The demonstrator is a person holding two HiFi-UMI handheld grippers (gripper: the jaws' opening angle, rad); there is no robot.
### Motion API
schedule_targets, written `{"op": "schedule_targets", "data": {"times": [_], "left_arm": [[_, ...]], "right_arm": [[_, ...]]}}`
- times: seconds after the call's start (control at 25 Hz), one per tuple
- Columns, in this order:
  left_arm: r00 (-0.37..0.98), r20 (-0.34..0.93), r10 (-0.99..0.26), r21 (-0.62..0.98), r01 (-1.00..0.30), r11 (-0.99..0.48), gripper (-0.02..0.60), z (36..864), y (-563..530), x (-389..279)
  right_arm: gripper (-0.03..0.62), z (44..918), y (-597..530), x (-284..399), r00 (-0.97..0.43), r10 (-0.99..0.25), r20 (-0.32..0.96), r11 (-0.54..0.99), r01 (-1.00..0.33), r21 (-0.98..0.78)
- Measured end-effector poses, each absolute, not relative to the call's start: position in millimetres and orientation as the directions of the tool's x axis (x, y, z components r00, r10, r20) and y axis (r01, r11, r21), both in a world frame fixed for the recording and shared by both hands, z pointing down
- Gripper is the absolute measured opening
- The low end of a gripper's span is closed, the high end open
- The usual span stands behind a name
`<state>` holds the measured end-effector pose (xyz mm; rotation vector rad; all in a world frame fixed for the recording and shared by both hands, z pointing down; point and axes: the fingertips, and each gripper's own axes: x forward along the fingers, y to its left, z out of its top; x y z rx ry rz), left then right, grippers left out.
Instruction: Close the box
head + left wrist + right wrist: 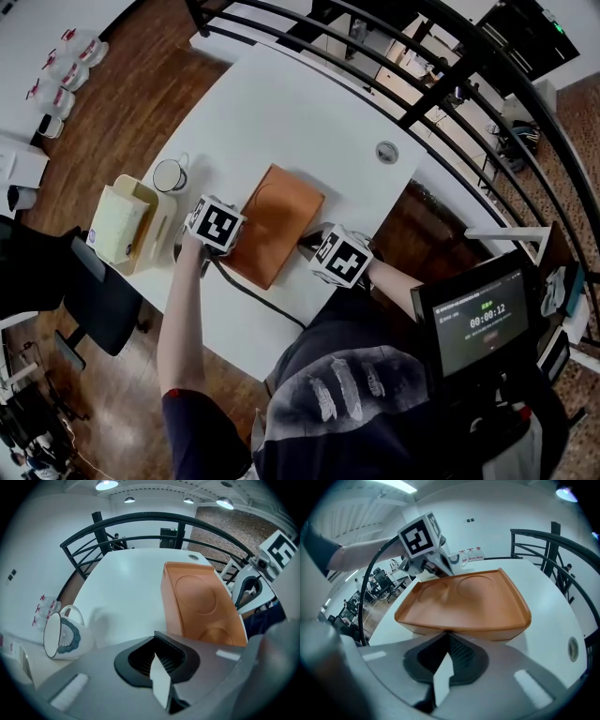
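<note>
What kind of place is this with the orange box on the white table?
Likely an office or lab mezzanine: a white table, a black railing beyond it, and a timer screen nearby.

Table (281, 103) beyond the box (275, 223) is bare, free approach from the far side. Left flank tight: mug (170, 175) and cream bin (127, 223) at the left edge, open lane between mug and box. Railing (450, 75) walls the far right. Cable (246, 286) crosses the near strip
</note>
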<state>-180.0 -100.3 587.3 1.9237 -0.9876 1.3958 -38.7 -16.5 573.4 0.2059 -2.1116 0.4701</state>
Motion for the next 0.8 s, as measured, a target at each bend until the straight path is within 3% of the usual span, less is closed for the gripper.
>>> {"op": "schedule_targets", "data": {"times": [0.36, 0.8], "left_arm": [[0.178, 0.956, -0.233, 0.016, -0.825, -0.565, 0.014, 589, -100, -181], [0.139, 0.945, -0.295, -0.008, -0.894, -0.448, 0.014, 570, -95, -207]], "right_arm": [[0.005, 574, -17, -40, -0.54, 0.042, 0.84, 0.908, -0.33, -0.257], [0.005, 538, -34, -31, -0.582, 0.068, 0.81, 0.917, -0.284, -0.281]]}}
